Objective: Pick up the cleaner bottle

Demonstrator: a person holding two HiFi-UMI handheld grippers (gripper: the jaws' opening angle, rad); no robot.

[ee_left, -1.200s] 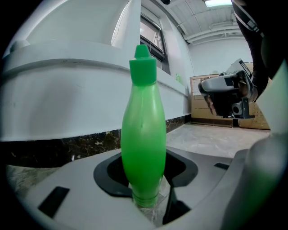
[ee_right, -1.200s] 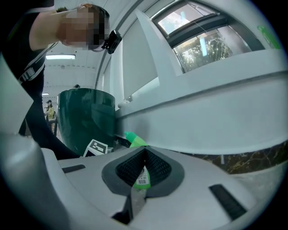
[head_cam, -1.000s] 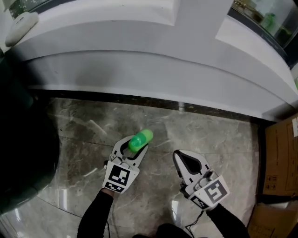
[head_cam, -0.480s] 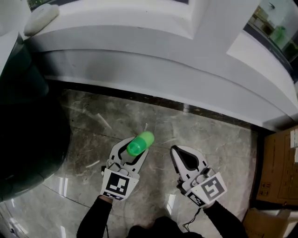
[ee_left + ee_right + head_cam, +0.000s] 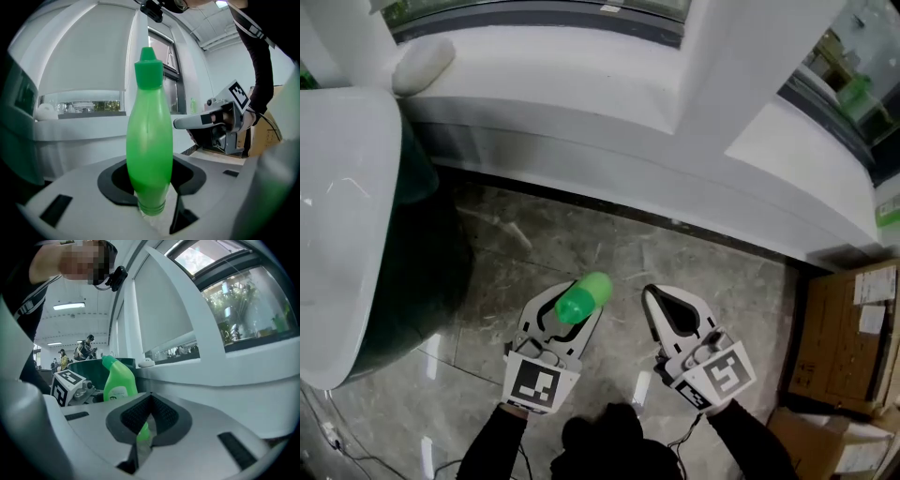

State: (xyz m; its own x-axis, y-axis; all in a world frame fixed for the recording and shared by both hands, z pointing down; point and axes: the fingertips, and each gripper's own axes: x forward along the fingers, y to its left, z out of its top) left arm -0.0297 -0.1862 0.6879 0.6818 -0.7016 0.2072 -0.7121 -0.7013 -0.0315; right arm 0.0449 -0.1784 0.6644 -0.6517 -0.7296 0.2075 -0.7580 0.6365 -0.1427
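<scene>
Between left gripper's [image 5: 573,313] jaws, one cleaner bottle [image 5: 583,296]

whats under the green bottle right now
The marble floor lies below the green bottle, which the left gripper clamps. The patch straight beneath is covered by both.

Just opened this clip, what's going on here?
A person holds a two-jaw gripper in each hand over a grey marble floor, below a white window ledge. The left gripper is closed on the lower part of a green cleaner bottle, which stands upright between its jaws, cap up. The right gripper is beside it, shut and empty. The bottle looks to be off the floor, so the pickup seems done.
</scene>
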